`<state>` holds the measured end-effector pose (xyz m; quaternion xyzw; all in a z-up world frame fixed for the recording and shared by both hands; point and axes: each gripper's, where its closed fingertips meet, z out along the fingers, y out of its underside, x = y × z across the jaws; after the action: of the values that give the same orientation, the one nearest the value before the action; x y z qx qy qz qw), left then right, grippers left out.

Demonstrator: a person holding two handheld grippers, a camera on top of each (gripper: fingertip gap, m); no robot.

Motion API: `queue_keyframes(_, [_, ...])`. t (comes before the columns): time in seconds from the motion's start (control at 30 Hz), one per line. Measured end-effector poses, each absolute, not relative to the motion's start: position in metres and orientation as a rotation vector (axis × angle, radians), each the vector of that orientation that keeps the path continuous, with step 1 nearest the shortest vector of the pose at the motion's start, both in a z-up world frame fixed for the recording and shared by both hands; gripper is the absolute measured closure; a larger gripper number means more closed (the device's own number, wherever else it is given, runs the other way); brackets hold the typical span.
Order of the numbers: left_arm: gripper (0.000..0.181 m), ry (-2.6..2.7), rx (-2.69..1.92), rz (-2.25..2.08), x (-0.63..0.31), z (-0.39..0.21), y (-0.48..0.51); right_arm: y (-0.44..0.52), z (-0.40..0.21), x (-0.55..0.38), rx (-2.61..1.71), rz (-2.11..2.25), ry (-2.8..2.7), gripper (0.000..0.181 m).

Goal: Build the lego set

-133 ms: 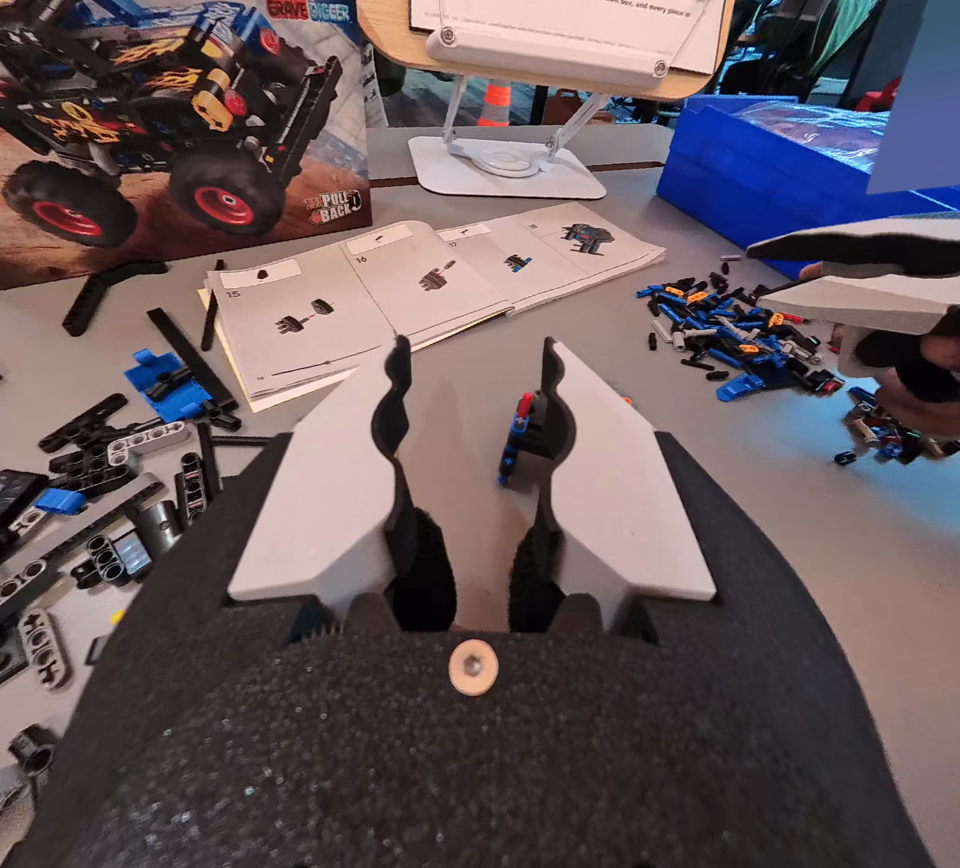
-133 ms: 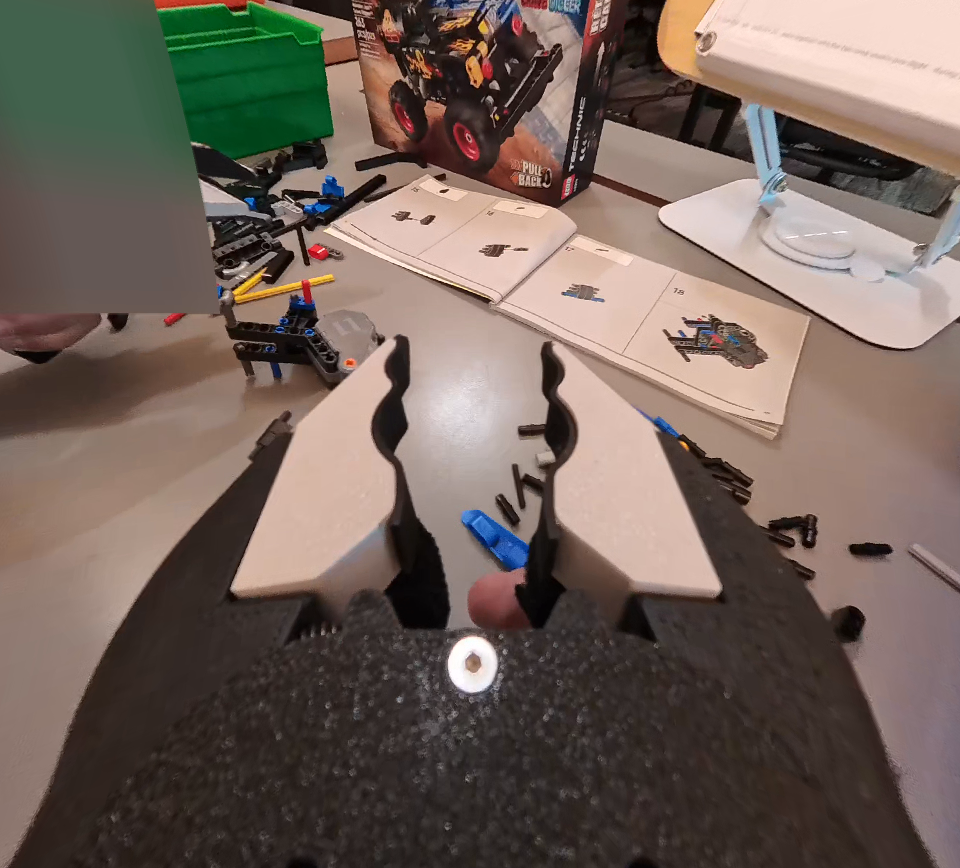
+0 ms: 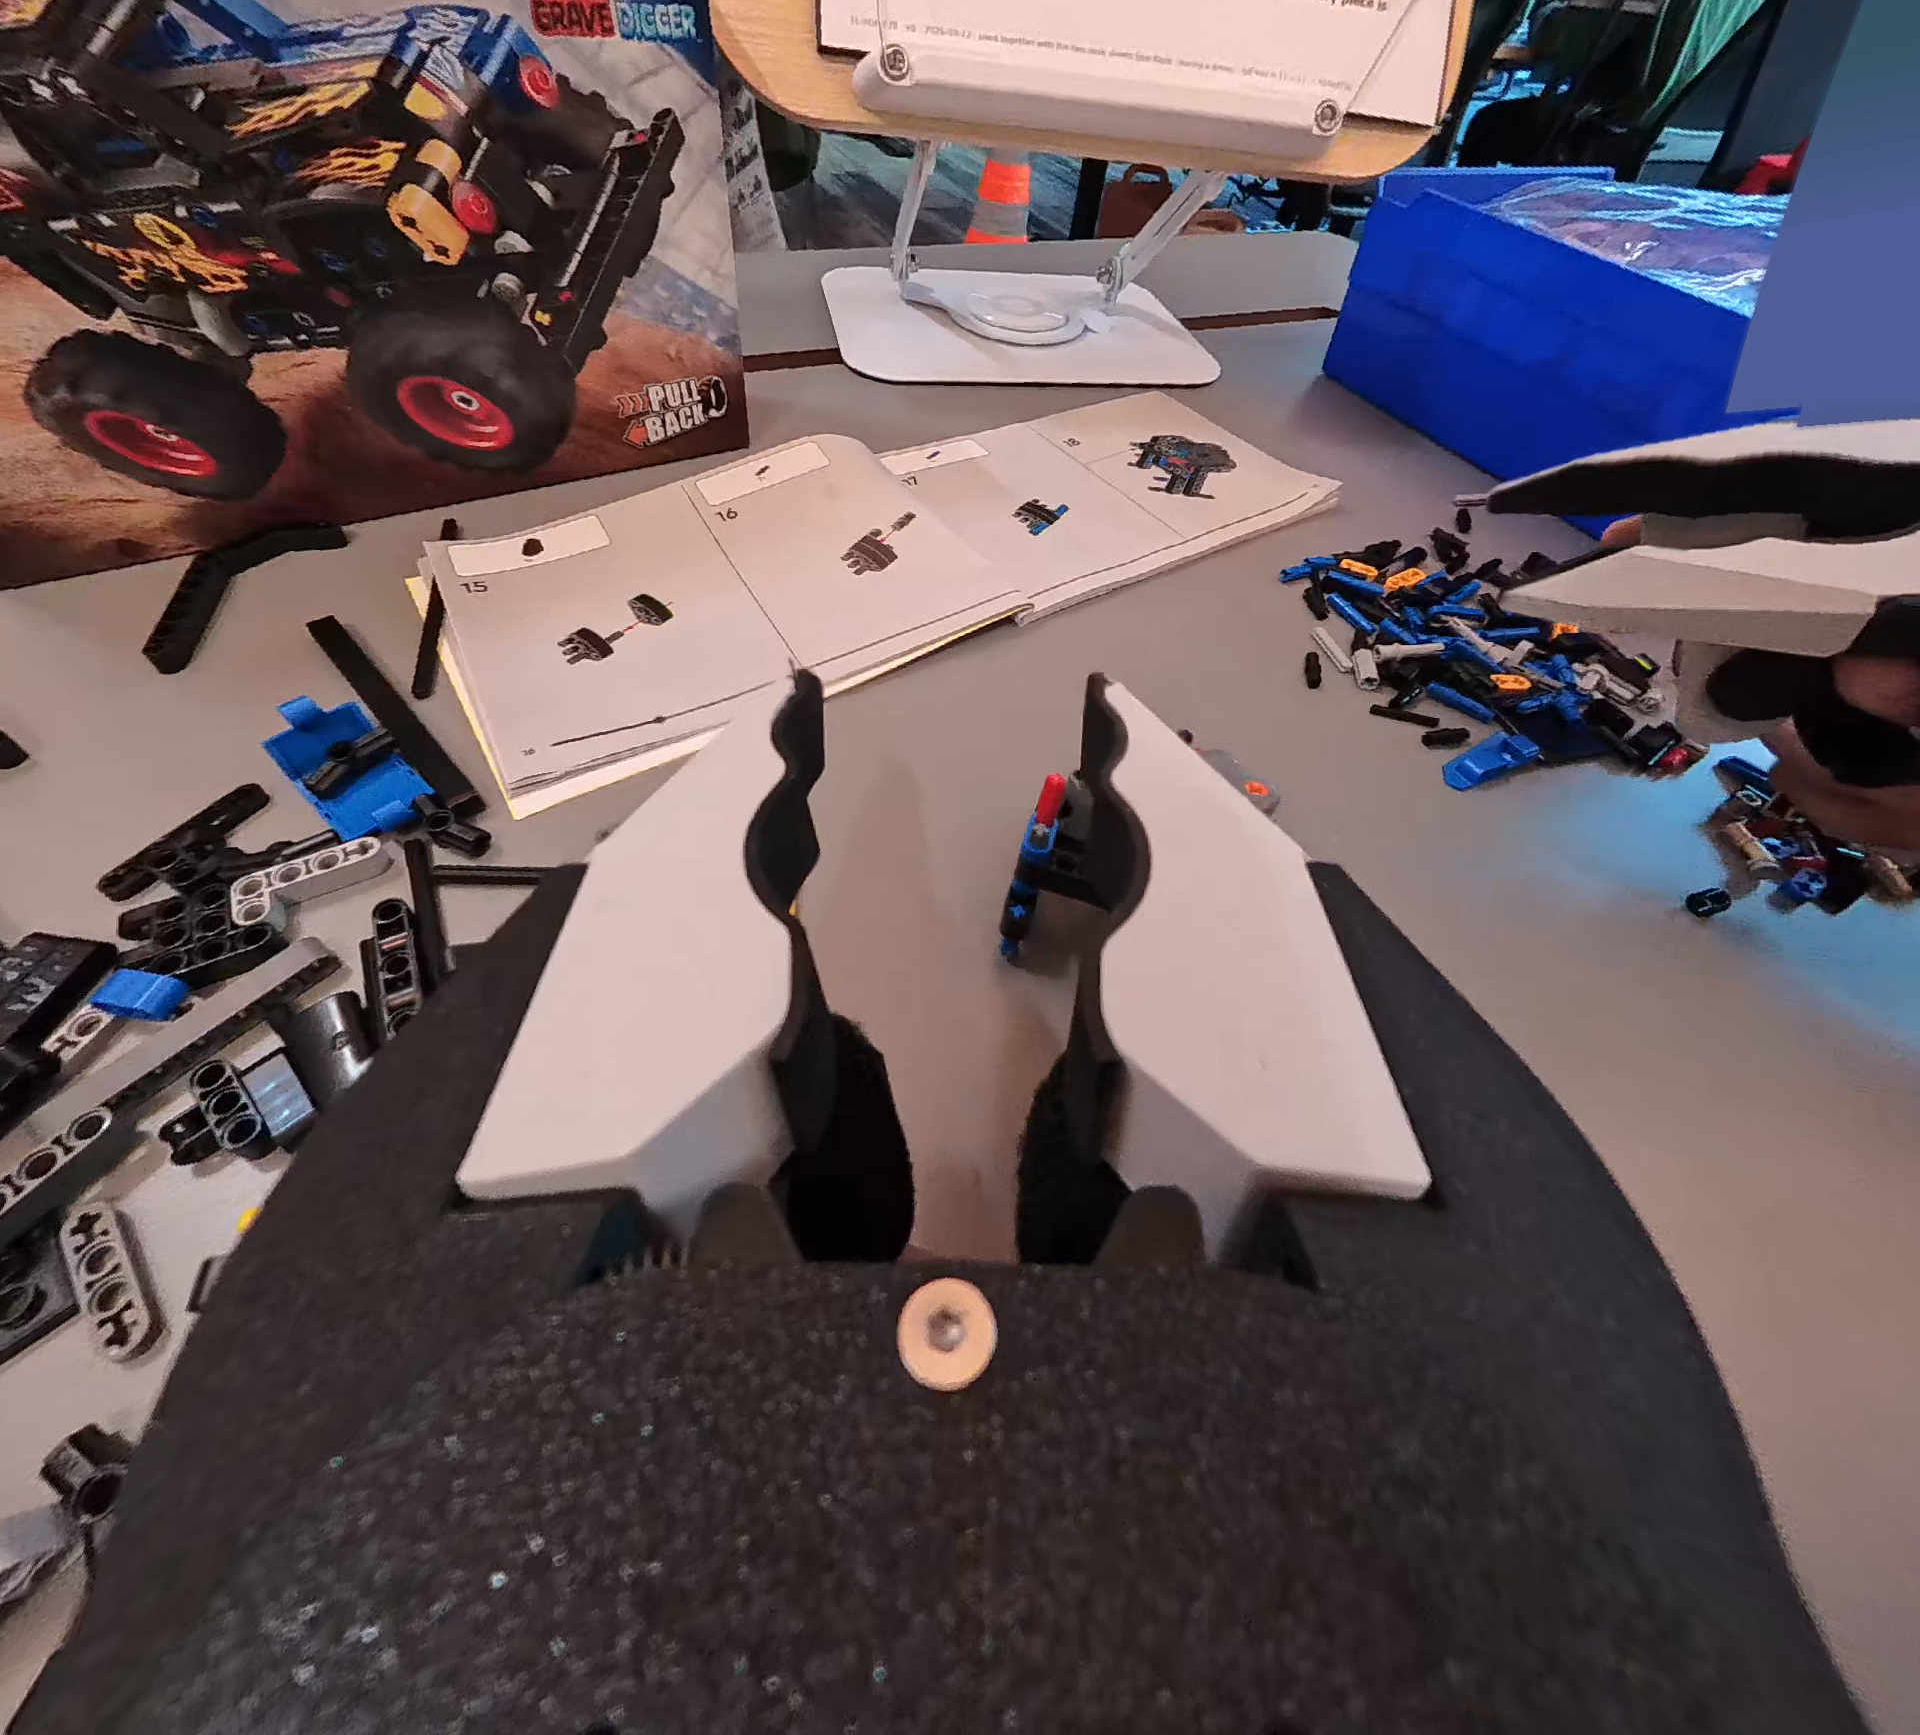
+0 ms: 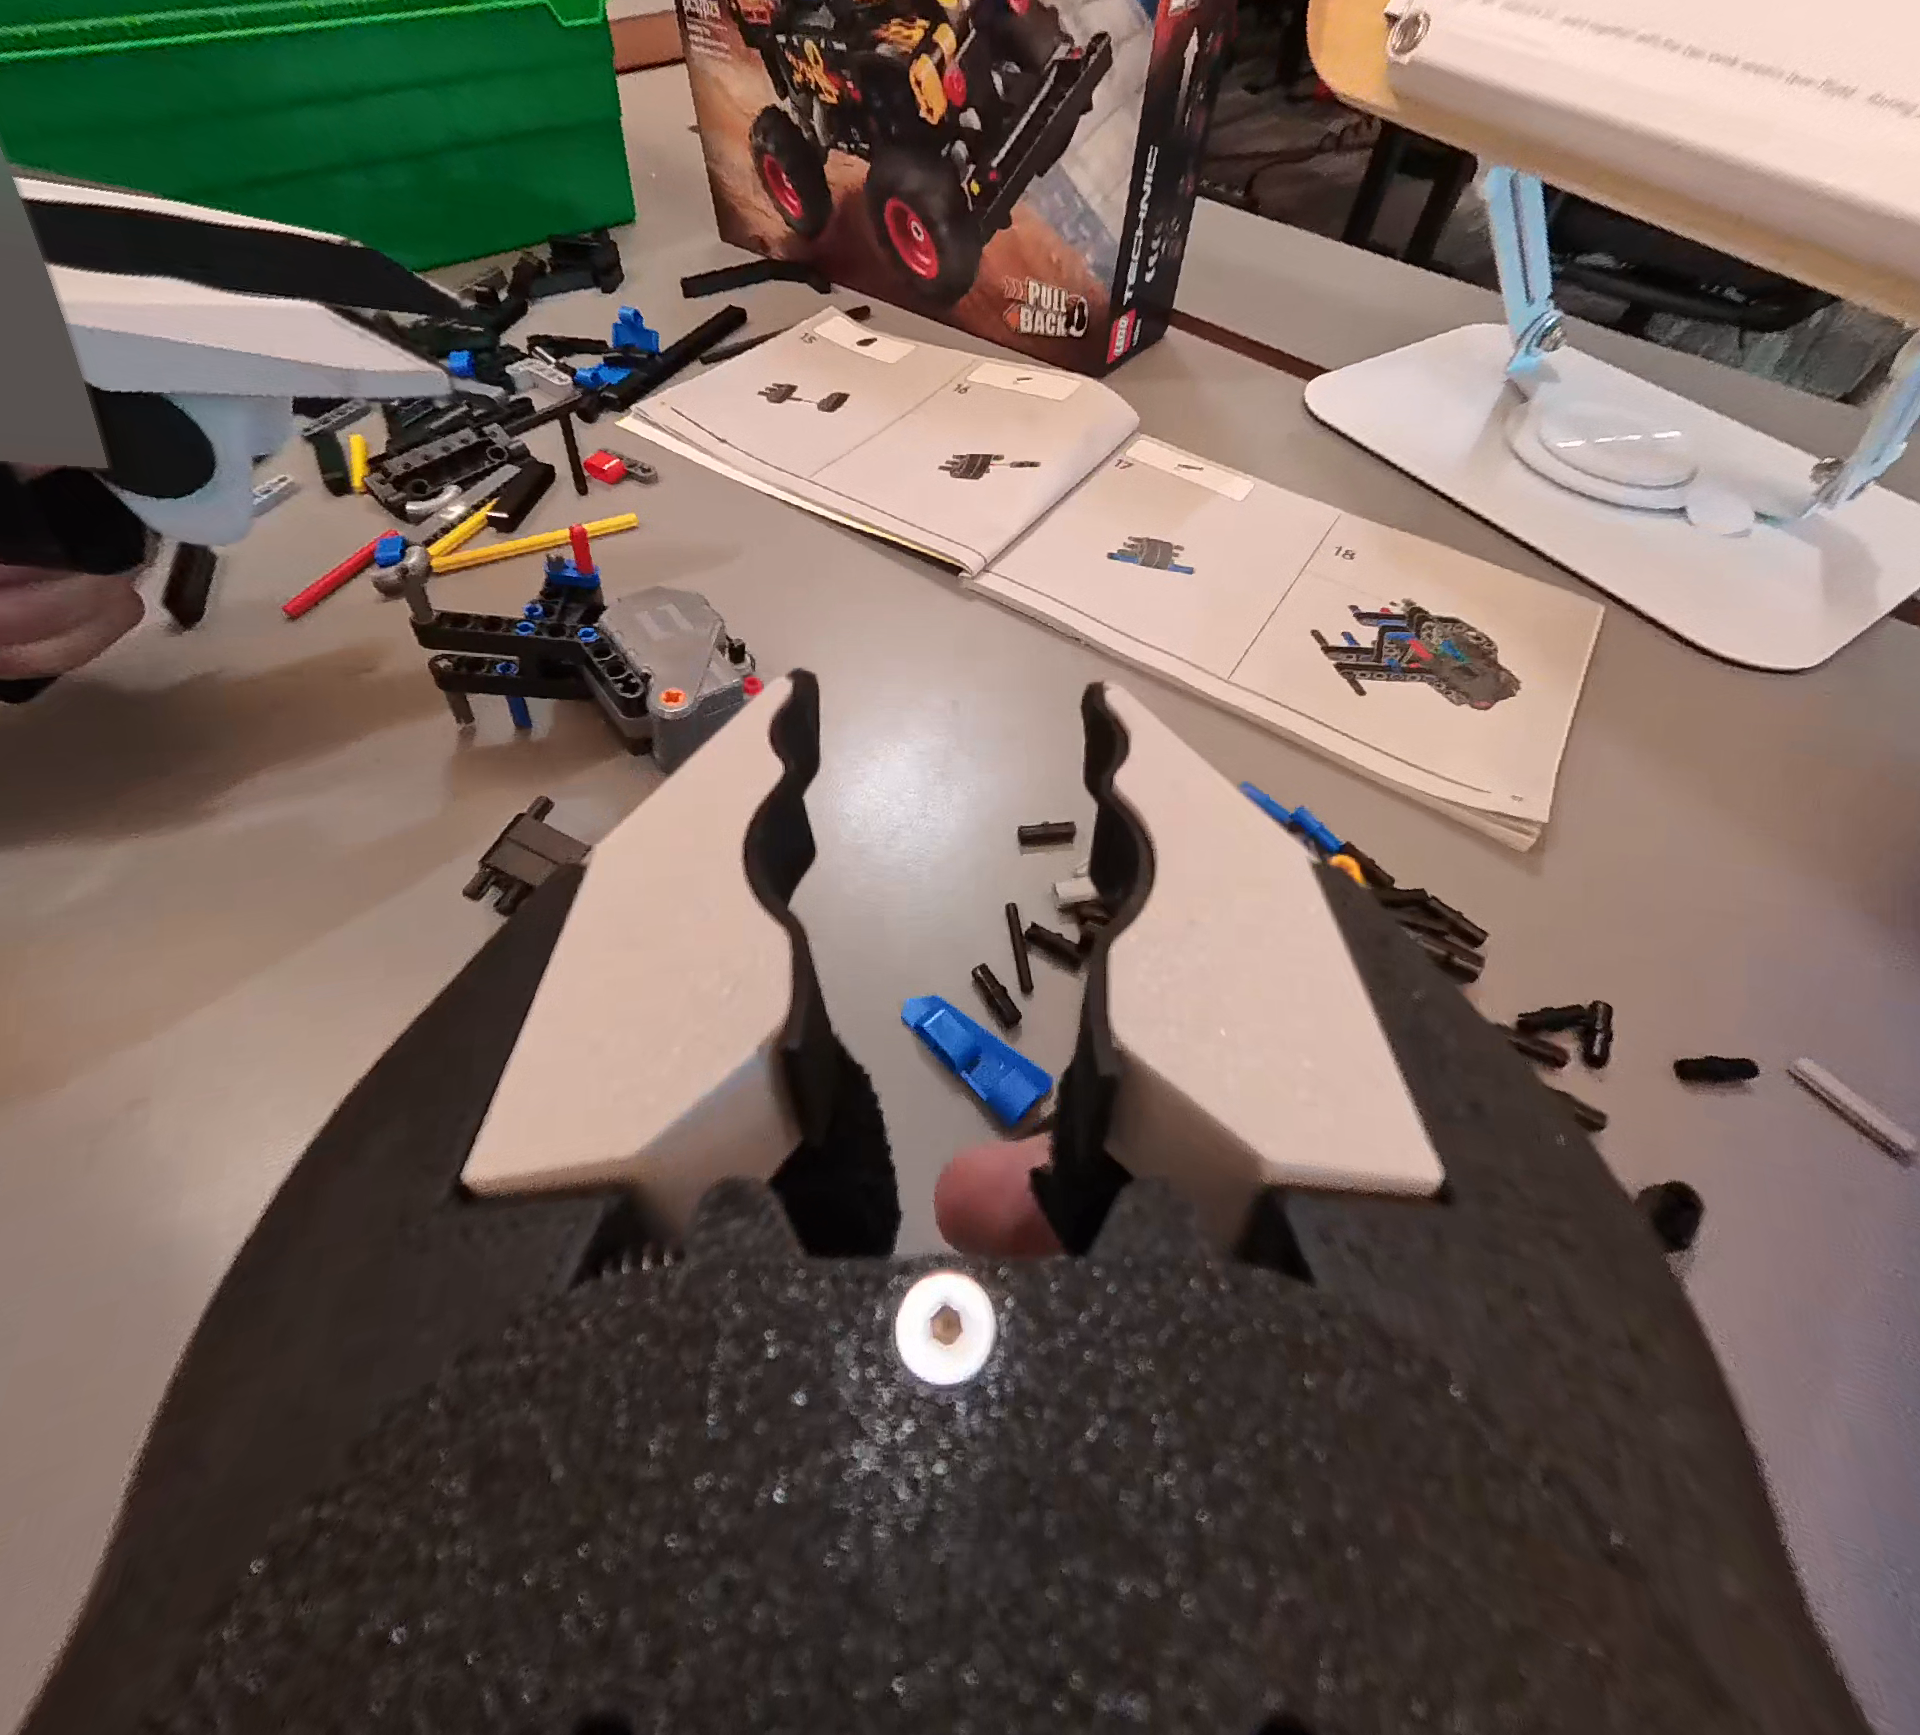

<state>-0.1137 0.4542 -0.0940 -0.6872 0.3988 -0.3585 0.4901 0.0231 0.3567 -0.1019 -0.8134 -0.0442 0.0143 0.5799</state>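
The part-built model (image 4: 582,646), black beams with blue pins, a red axle and a grey motor block, stands on the grey table. In the left wrist view the model (image 3: 1049,854) sits just inside my left gripper's right finger, not held. My left gripper (image 3: 945,709) is open and empty; it also shows in the right wrist view (image 4: 452,345), above and behind the model. My right gripper (image 4: 945,698) is open and empty over a blue piece (image 4: 977,1057) and black pins (image 4: 1023,958); it also shows at the right of the left wrist view (image 3: 1501,542).
The open instruction booklet (image 3: 831,563) lies mid-table, with the set's box (image 3: 312,179) behind it. Loose beams (image 3: 208,906) lie at the left and a pile of small pins (image 3: 1455,646) at the right. A green bin (image 4: 312,75), a blue bin (image 3: 1538,335) and a white document stand (image 3: 1018,324) line the back. The blue piece (image 4: 977,1057) is closer to my right gripper, around 8 cm from its tips; the left tips are 20 cm off.
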Motion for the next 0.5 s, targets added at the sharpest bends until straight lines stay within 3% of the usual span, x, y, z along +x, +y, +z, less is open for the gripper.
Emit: queue_keyframes(0.5, [0.148,1.133,-1.591,-0.968,-0.119,-0.098,0.387,0.35,-0.148,0.054,-2.28,-0.032,-0.388,0.151])
